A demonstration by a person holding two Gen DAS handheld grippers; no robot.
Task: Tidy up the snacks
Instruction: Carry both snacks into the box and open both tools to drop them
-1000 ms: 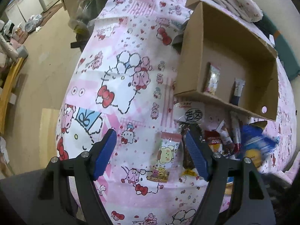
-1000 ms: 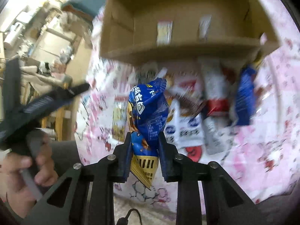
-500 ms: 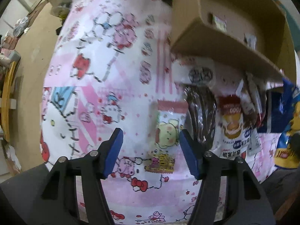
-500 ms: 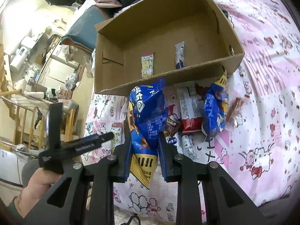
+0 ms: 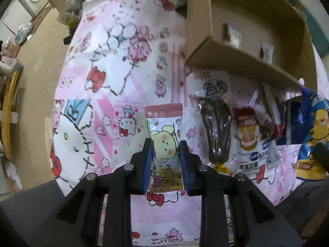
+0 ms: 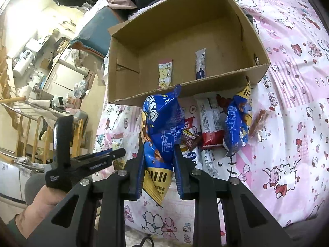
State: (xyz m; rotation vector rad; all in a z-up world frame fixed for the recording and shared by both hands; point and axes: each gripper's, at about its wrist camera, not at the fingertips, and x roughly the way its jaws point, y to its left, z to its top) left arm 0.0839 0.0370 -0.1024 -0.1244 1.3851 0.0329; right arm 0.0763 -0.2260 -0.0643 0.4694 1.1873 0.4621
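My left gripper is shut on a pink cartoon-dog snack packet that lies on the pink printed cloth. My right gripper is shut on a blue chip bag and holds it above the cloth, in front of the open cardboard box. The box holds a matching dog packet and a white-and-blue stick packet. More snacks lie in front of the box: a dark brown packet, a cup-print sachet, a second blue bag.
The left gripper and the hand holding it show at the left of the right wrist view. The cloth's left edge drops to a wooden floor. A wooden rack, appliances and clutter stand beyond. Bedding lies behind the box.
My left gripper moved forward over the dog packet and its jaws closed from wide open onto it. My right gripper kept hold of the blue bag and drew slightly back from the box.
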